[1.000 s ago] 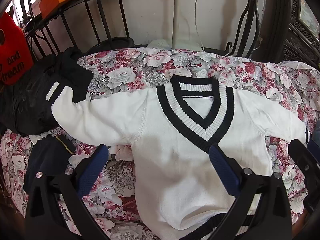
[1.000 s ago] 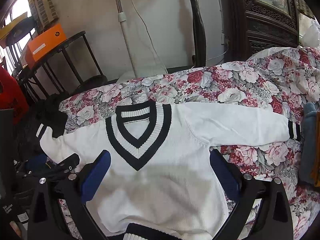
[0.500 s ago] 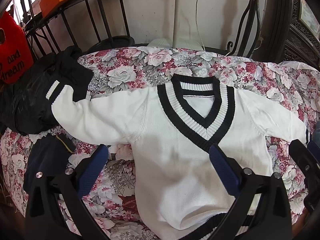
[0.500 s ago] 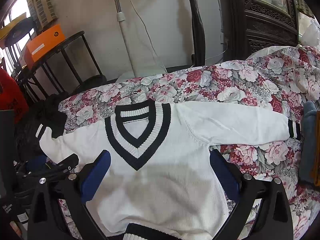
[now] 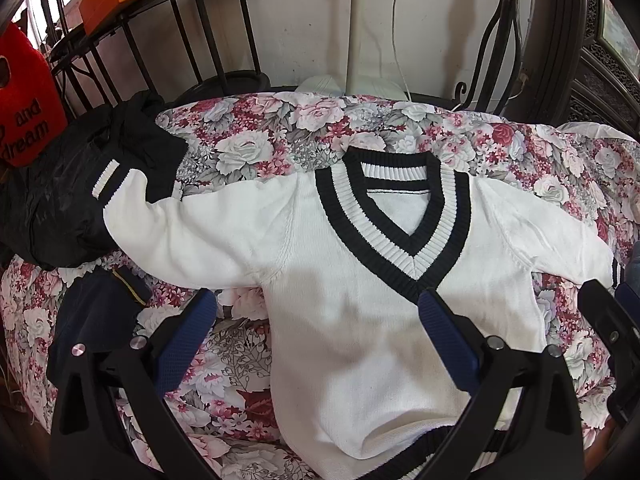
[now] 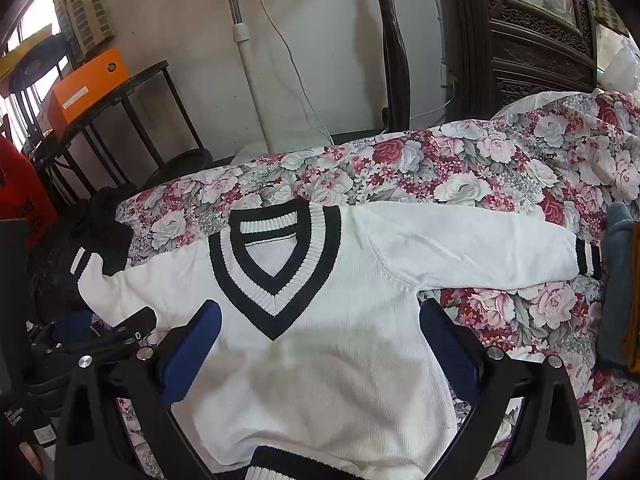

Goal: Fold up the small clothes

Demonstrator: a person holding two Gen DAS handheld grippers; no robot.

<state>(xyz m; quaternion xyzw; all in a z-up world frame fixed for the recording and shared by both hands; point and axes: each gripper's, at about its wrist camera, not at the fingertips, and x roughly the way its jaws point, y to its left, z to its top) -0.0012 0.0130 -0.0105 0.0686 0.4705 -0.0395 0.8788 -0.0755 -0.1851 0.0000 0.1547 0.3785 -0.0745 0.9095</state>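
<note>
change: nothing to speak of in the last second. Sweater sits exactly where it was, both grippers parked over it in the same pose. Reads as a pause before the first fold, not progress.
sweater: white V-neck sweater point(image 5: 360, 340) lies face up and flat on the floral bedspread point(image 5: 280, 136), both sleeves spread out sideways, black hem band at the near edge. No fold made yet.
left gripper: left gripper point(image 5: 316, 332) jaws spread wide, holding nothing, hanging over the sweater's left flank below the armpit.
right gripper: right gripper point(image 6: 320, 344) also wide apart and empty, centred over the chest just under the V point.
left sleeve: left cuff point(image 5: 106, 180) rests up on a black garment pile point(image 5: 52, 208), not on the bedspread. Judgement: that sleeve comes in first, and it may drag the pile with it.
right sleeve: right cuff point(image 6: 586, 258) ends touching a grey-blue folded item point(image 6: 620, 280) at the bed edge. Tight on that side.
clutter: dark navy garment point(image 5: 92, 320) lies just beside the left gripper, under the left sleeve line. Could snag a low pass.
background: orange box point(image 6: 84, 88) on a black metal rack point(image 6: 132, 96), white fan pole point(image 6: 248, 80) and dark bedpost point(image 6: 394, 48) behind the bed. All well apart from the work.
next: likely grab a cuff or shoulder and fold the sleeve across the chest.
</note>
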